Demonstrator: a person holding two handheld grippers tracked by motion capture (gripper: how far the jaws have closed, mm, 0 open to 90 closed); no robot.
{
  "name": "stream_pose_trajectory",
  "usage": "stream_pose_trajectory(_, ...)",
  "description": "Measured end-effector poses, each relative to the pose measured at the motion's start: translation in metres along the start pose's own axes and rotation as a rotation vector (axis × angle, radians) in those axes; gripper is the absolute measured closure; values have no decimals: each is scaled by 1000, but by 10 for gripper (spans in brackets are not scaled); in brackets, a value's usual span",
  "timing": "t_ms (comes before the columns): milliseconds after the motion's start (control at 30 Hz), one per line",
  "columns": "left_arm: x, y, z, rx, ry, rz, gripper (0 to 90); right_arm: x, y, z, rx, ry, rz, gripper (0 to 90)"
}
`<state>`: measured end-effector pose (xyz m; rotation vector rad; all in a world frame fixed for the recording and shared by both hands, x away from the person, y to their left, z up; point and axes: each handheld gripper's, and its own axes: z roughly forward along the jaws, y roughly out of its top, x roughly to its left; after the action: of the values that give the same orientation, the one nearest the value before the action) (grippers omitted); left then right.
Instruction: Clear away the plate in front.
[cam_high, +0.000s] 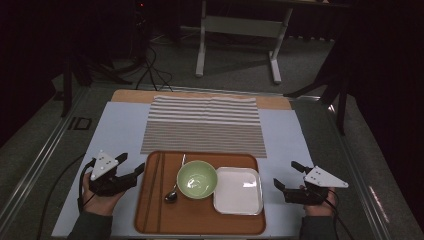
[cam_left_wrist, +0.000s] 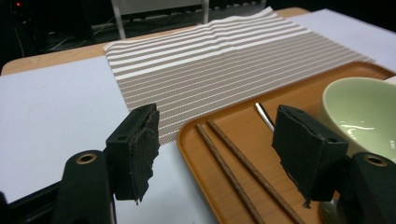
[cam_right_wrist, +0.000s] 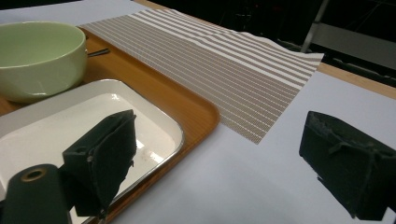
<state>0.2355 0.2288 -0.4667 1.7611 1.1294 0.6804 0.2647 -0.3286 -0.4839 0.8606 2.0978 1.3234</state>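
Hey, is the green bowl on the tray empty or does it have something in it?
Empty. The green bowl stands upright on the tray, and the high view shows only its bare, glossy inside.

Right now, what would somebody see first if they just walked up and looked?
Probably the orange tray at the near edge of the table, carrying a green bowl, a white square dish, a spoon and chopsticks. Behind it lies a striped mat. Open black tongs flank the tray: left tongs, right tongs.
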Motion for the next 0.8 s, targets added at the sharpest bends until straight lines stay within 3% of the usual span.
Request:
stream_pose_trajectory(467,3,-17,-22,-18,55,25,257,-1,0,-1,-8,2,6,106)
stream_pose_trajectory(800,15,-31,-40,-39,126,-22,262,-4,-1,-3,-35,9,13,105)
